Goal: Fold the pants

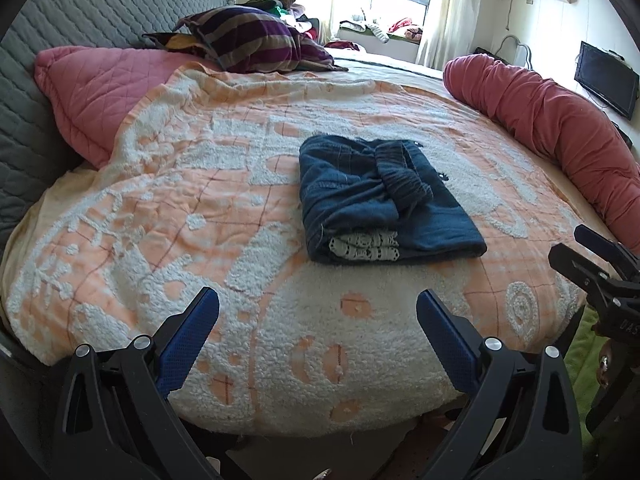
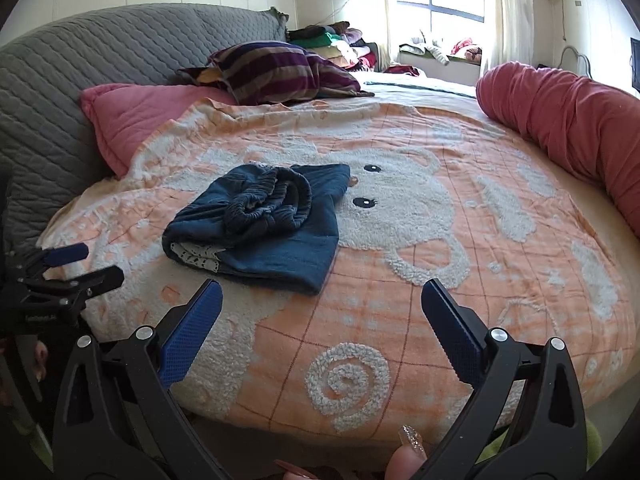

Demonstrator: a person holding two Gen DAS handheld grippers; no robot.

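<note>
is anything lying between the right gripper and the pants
Nothing visible. Only bare blanket lies between the open right gripper and the folded pants, which sit ahead and slightly to its left.

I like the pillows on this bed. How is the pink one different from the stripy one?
The pink pillow is one plain colour with quilted stitching; the stripy pillow has purple and tan bands. The pink pillow's near corner is tucked under the orange blanket; the stripy pillow lies uncovered. The pink pillow leans on the grey headboard nearer the folded pants; the stripy pillow lies further back. Both are soft and at the bed's head.
</note>
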